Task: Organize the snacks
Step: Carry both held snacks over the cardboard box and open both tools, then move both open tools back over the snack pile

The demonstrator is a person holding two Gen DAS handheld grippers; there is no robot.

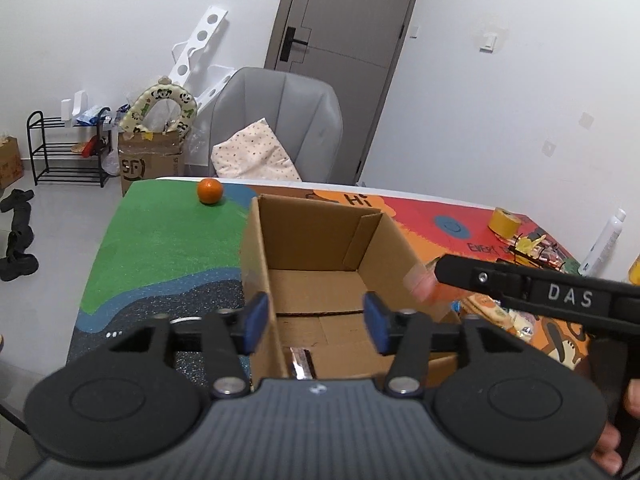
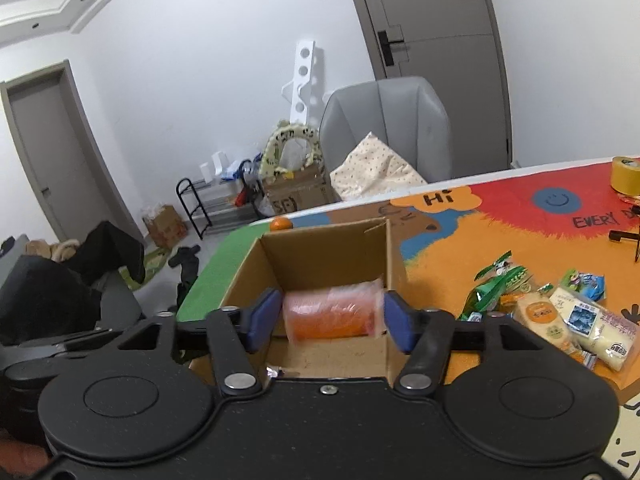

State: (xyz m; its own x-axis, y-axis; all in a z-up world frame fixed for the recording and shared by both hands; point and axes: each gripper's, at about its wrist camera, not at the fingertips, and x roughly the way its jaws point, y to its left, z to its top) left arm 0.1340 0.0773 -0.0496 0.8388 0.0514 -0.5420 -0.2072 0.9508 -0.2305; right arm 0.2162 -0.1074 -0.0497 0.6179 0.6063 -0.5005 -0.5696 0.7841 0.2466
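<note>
An open cardboard box (image 1: 304, 236) stands on the colourful table; it also shows in the right wrist view (image 2: 324, 256). My left gripper (image 1: 316, 322) is open and empty, its fingers astride the box's left wall. A silver-wrapped snack (image 1: 301, 363) lies on the box floor. My right gripper (image 2: 331, 318) is over the box with its jaws open; a blurred orange snack packet (image 2: 332, 314) sits between the pads, apart from them. In the left wrist view the right gripper (image 1: 432, 280) reaches in from the right with the blurred packet. A pile of snack packets (image 2: 560, 312) lies right of the box.
A tangerine (image 1: 209, 191) sits on the green far-left part of the table. A yellow tape roll (image 2: 626, 175) and a black wire stand (image 1: 532, 250) are at the far right. A white bottle (image 1: 604, 242) stands at the right edge. A grey chair (image 1: 276, 124) is behind the table.
</note>
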